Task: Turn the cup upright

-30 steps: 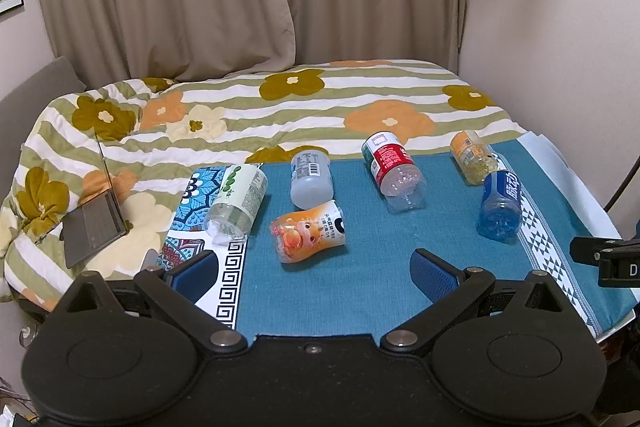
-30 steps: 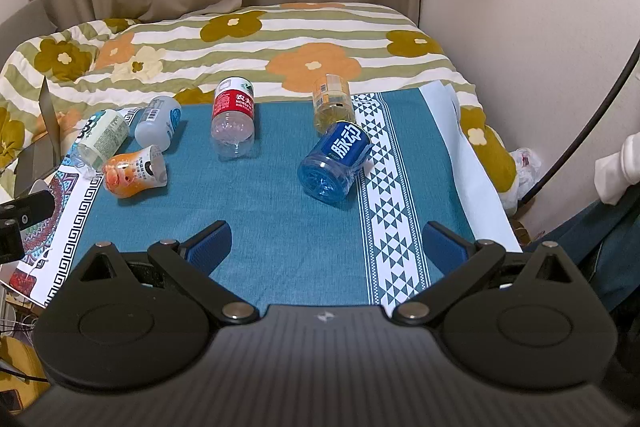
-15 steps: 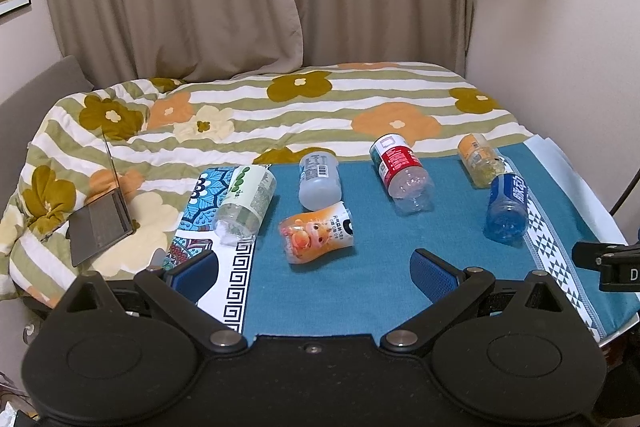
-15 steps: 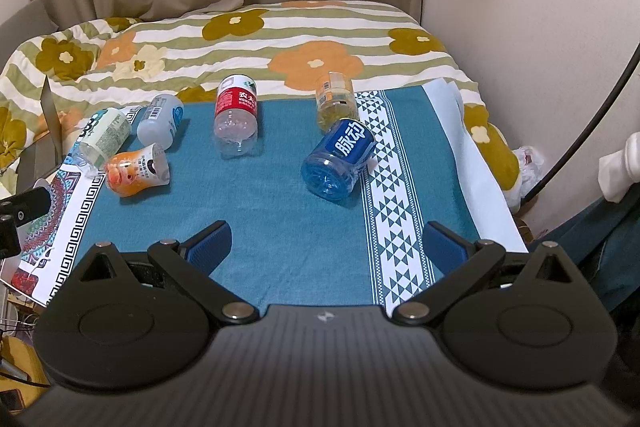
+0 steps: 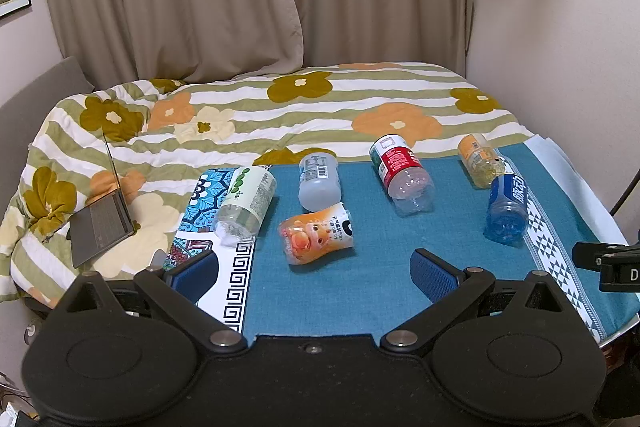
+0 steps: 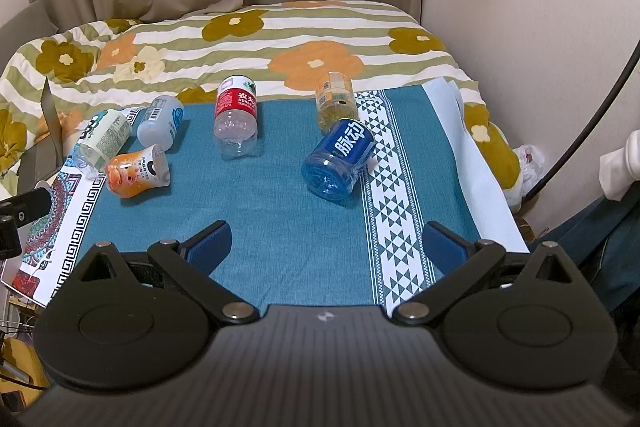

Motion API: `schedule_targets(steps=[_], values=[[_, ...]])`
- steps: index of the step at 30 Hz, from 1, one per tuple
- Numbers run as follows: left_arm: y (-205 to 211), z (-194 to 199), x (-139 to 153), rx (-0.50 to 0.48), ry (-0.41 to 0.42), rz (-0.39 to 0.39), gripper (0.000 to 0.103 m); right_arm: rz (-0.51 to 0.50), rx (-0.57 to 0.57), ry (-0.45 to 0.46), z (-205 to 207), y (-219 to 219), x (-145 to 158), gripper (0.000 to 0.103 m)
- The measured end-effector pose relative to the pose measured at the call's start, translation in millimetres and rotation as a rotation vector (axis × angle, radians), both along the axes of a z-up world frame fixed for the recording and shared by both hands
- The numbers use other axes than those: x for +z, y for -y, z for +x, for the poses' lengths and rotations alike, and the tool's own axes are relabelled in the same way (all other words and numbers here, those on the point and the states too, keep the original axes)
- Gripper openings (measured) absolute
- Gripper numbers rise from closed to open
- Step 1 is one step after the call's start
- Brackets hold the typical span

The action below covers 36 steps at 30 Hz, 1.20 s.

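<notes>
Several cut-bottle cups lie on their sides on a teal cloth (image 5: 360,287). An orange cartoon cup (image 5: 316,237) (image 6: 136,175) lies nearest my left gripper (image 5: 314,269), which is open and empty just short of it. A blue cup (image 5: 506,211) (image 6: 340,163) lies ahead of my right gripper (image 6: 326,247), which is open and empty. A red-label cup (image 5: 400,175) (image 6: 236,117), a grey cup (image 5: 320,181) (image 6: 160,123), a green-white cup (image 5: 246,203) (image 6: 102,139) and a yellow cup (image 5: 480,161) (image 6: 336,101) lie further back.
A flowered quilt (image 5: 280,115) covers the bed behind the cloth. An open laptop (image 5: 104,223) rests on the quilt at the left. A patterned mat (image 5: 208,211) lies at the cloth's left edge. The wall (image 6: 520,7) runs close along the right side.
Both cameras have shifted slightly; the cups sit a little lower and nearer in view. No cup has moved, and both grippers remain open.
</notes>
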<state>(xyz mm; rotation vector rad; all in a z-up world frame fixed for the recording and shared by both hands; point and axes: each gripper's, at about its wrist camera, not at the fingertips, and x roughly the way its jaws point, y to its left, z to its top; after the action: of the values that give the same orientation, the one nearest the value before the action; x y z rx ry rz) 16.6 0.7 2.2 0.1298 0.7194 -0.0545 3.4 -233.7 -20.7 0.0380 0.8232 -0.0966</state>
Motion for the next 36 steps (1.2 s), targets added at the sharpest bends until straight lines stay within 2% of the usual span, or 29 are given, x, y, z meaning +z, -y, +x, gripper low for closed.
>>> schedule_targets(steps=[10,17,24,27,29,33,36], values=[[7.9,-0.9,4.0,0.007,-0.022,0.008,0.103,0.029,0.019,-0.011,-0.9,-4.1,0.8,0.103],[31.3,20.3,17.2,0.014,-0.039,0.028,0.103,0.077,0.065,-0.008,11.0,21.1,13.5,0.103],[67.0,60.1,24.6,-0.028,-0.036,0.054,0.103,0.028,0.106,0.011,34.1,46.3,16.4,0.103],[78.6,83.7,23.0,-0.060,-0.057,0.055,0.103,0.076,0.099,-0.010,46.5,58.9,17.3,0.103],[85.6,99.8,19.5,-0.084,-0.068,0.064,0.103,0.131,0.080,0.004,51.8,67.3,16.7,0.103],[97.9,138.7,4.3,-0.137,-0.102,0.059,0.103,0.104,0.040,-0.024,69.6,71.9,8.4,0.103],[103.8,171.1,-8.8,-0.166,-0.143,0.041,0.103,0.121,-0.015,-0.047,82.1,78.0,2.1,0.103]])
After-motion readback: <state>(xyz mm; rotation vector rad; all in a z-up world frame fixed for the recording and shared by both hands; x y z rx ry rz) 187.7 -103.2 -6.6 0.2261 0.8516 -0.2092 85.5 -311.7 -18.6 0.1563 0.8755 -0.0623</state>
